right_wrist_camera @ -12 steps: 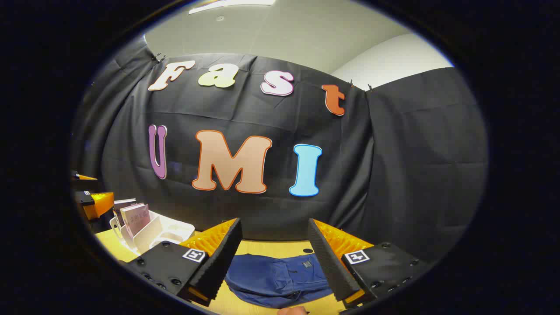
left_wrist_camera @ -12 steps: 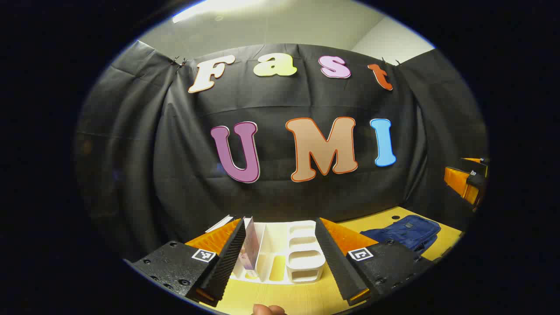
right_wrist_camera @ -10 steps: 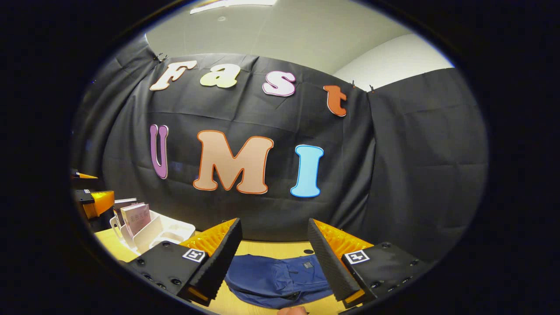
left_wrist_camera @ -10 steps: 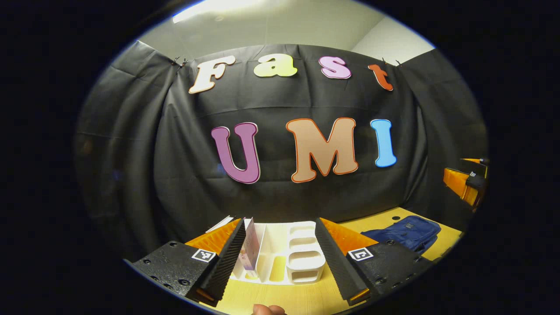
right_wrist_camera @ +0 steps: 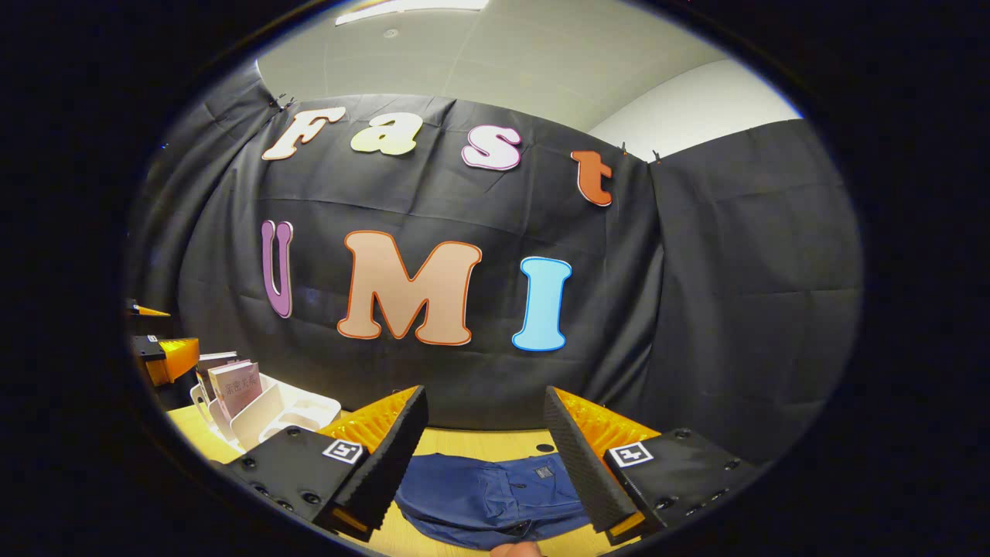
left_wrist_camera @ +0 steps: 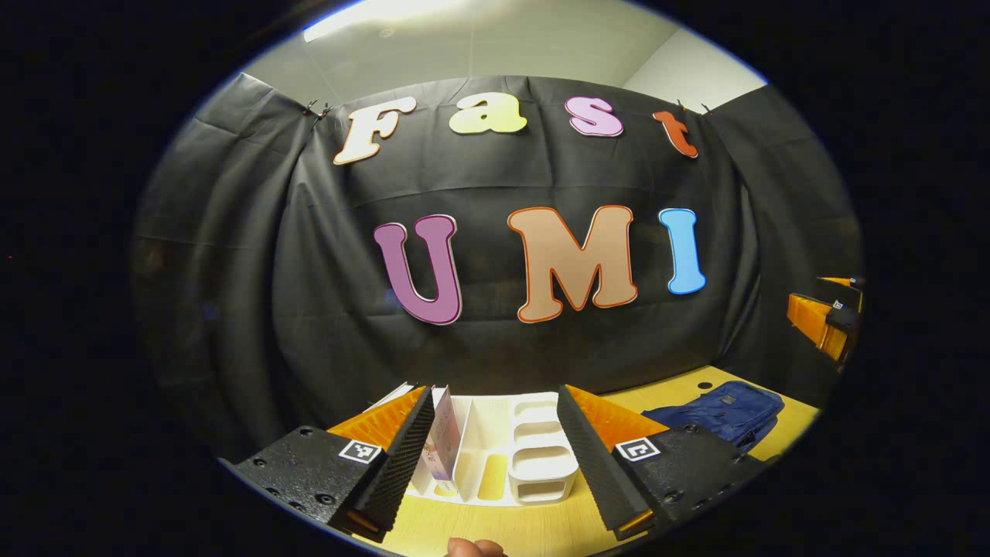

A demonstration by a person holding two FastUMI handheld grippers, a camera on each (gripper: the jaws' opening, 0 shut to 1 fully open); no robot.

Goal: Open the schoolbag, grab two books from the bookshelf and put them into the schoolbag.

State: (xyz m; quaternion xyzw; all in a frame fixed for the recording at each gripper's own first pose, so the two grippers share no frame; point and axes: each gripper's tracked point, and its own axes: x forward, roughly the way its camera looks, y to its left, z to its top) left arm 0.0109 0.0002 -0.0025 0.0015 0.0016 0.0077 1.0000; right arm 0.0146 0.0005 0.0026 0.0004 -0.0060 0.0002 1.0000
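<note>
Hardly anything has shifted since a moment ago — both views have drifted only a touch, the bookshelf sitting a shade lower between the left gripper's fingers, and each gripper hangs above the table as before.

From the left gripper view, the left gripper (left_wrist_camera: 495, 456) has its jaws spread wide with nothing between them but air. Beyond them stands the white bookshelf (left_wrist_camera: 534, 456) on the wooden table (left_wrist_camera: 534, 530), a book (left_wrist_camera: 443, 445) upright in its leftmost slot, just beside the left finger. A fingertip (left_wrist_camera: 473, 548) of the person shows at the bottom edge. Farther right the blue schoolbag (left_wrist_camera: 723, 410) lies flat on the table, well apart from the shelf, and the other gripper hangs at the far right edge.

From the right gripper view, the bookshelf (right_wrist_camera: 271, 414) sits at the far left with books (right_wrist_camera: 236, 387) leaning upright in it. The right gripper (right_wrist_camera: 483, 456) is likewise wide open and empty — the schoolbag (right_wrist_camera: 487, 499) lies flat on the table (right_wrist_camera: 464, 441) between and beyond its fingers, and I cannot tell whether its zip is done up.
</note>
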